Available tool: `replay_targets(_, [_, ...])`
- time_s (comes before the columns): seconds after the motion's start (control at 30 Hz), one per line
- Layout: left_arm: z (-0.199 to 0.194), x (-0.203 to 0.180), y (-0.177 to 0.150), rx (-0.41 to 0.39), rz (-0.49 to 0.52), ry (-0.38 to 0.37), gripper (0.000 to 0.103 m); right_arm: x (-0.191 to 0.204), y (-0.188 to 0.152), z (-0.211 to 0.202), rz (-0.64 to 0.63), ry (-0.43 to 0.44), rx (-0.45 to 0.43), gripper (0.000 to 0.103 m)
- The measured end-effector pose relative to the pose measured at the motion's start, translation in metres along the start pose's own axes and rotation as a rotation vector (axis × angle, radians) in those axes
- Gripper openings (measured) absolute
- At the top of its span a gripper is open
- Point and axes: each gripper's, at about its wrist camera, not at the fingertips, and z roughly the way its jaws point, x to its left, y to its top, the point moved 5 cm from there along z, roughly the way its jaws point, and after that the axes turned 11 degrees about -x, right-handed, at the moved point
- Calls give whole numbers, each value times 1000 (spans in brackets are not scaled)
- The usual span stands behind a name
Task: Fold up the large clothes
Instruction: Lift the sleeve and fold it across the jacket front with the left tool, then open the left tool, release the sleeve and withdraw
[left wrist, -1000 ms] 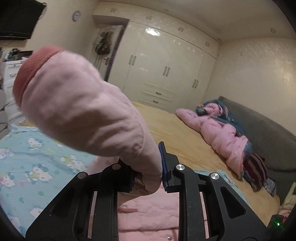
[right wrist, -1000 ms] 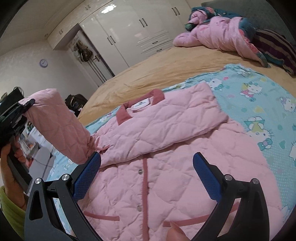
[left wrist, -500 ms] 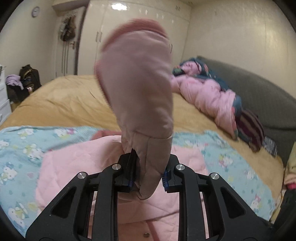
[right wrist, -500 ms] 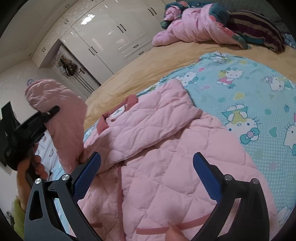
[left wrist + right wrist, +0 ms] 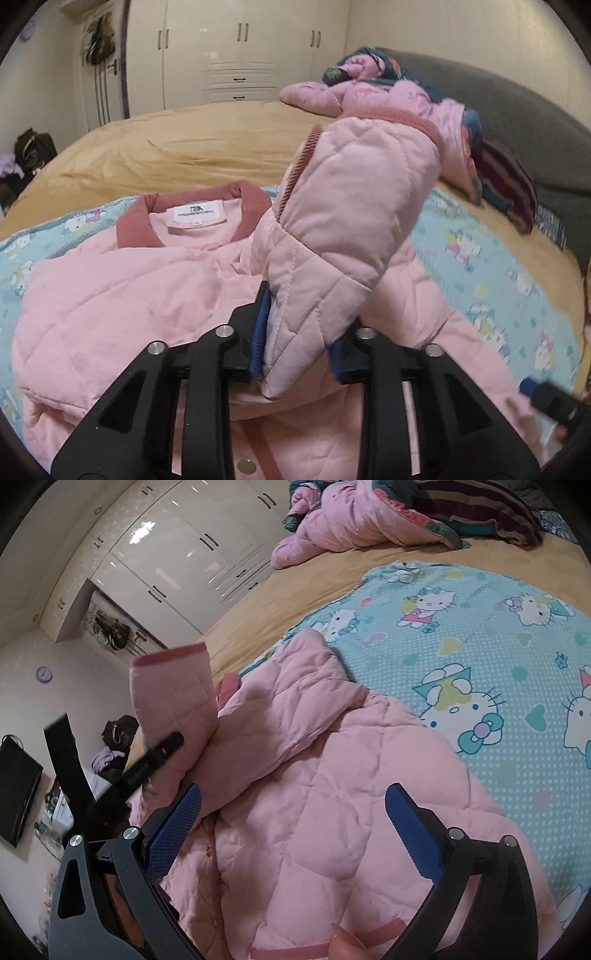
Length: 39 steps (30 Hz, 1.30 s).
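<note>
Left hand-held gripper (image 5: 297, 345) clamping sleeve (image 5: 347, 206), label (image 5: 195, 213) unreadable

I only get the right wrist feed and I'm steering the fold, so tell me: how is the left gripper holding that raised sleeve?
Observer: The left gripper is shut on the sleeve, pinching it below the cuff.
Operator: Which way up is the jacket?
Observer: Front up; the collar lies open, white label showing.
Operator: Where's my right gripper?
Observer: Open, at the jacket's lower right edge.
</note>
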Motion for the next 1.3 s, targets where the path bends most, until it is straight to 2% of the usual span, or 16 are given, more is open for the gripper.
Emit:
replay_targets(0.03, [2,-2,-3,11,8,-7,35,-1,0,1,1,-3,0,99])
replay_targets(0.13, [6,-11,-16,44,48,-15,47,-1,-1,3,3,-5,4,99])
replay_targets(0.2, [7,-16,-24,57,45,-42,67,0,-1,3,0,-7,5,99])
replay_targets(0.3, [4,-21,-31,82,53,-60,75,1,-2,4,-2,-7,10,99])
replay_targets(0.37, [1,-24,-34,94,67,-77,84,2,0,3,-5,-9,7,99])
replay_targets(0.4, [-4,-23,-35,97,59,-95,92,2,0,3,-7,-10,5,99])
replay_targets(0.5, [-22,-17,-35,99,12,-148,94,-1,9,0,-6,-31,-14,99])
replay_targets(0.67, [-46,18,-34,123,-61,-132,94,5,30,0,-9,-30,-14,99])
replay_targets(0.8, [-67,72,-21,99,-126,-37,94,28,38,25,-52,47,68,99])
replay_targets(0.93, [-87,125,-9,62,-196,48,94,47,36,59,-16,105,164,99])
replay_targets(1.03, [-102,162,-5,40,-242,101,94,54,35,88,-23,75,191,99])
replay_targets(1.1, [-110,186,-2,32,-272,128,94,52,34,106,17,56,215,99])
replay_targets(1.2, [-122,217,0,20,-321,143,94,51,35,130,76,53,235,99])
replay_targets(1.3, [-134,247,1,1,-356,196,94,56,35,145,88,50,242,99])
